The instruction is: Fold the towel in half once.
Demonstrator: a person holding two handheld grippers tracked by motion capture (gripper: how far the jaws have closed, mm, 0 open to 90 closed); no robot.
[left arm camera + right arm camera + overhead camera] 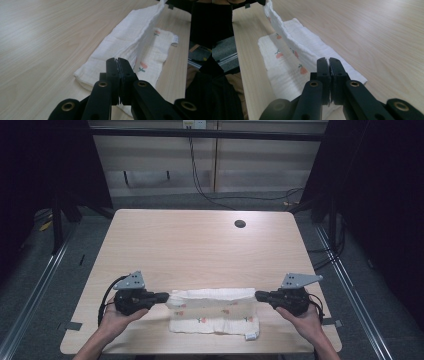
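- Muslin cloth (214, 310) with small flower prints lies folded near the wooden table's (200, 240) front edge, stretched between both sets of fingers.
- Left gripper (165, 296) pinches its left upper corner tight.
- Right gripper (259, 295) clamps the opposite corner, raising that fold.

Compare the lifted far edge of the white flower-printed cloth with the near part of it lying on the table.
The far edge is raised off the pale wooden table and stretched between the left gripper and the right gripper; the near part lies flat. The far edge stands as a ridge; the near part shows its flowers face-up. Both are the same soft white fabric.
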